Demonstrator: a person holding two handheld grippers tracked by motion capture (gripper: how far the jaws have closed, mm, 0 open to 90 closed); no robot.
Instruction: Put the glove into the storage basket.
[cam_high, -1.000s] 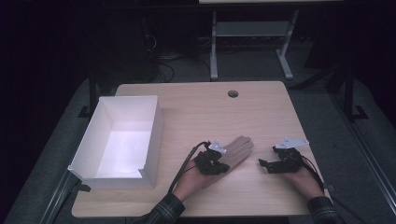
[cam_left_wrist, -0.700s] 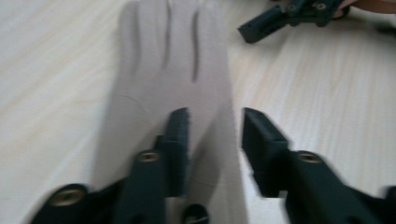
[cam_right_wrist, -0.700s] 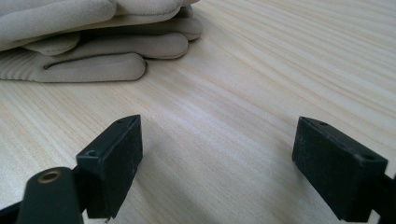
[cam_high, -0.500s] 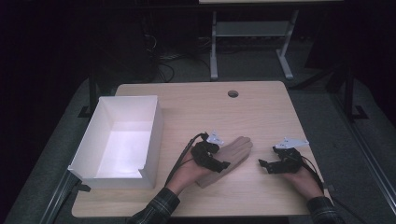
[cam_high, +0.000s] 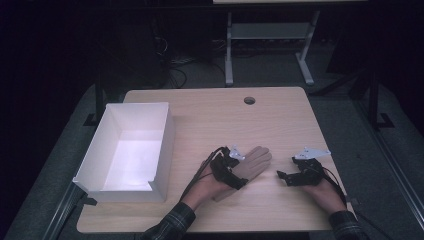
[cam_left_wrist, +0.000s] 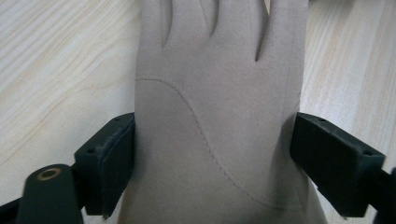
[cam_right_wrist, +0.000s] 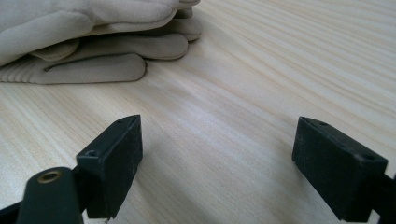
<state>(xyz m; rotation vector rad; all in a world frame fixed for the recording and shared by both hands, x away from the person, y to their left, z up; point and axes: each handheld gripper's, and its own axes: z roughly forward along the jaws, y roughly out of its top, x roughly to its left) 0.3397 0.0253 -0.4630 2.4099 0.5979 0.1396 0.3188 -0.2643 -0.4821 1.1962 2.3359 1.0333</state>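
Glove (cam_high: 252, 162) lies flat mid-table, right of the white box (cam_high: 165, 135). Your left tongs (cam_left_wrist: 205, 144) just opened and straddle its cuff w/o squeezing. Right tongs (cam_right_wrist: 217, 163) spread, empty. It's soft, floppy, light imo, so pinch the cuff edge.

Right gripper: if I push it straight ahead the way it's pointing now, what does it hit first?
Probably the beige glove. The right gripper has open jaws with bare table between them; the glove's fingertips lie ahead, slightly left of centre, so it might only graze them.
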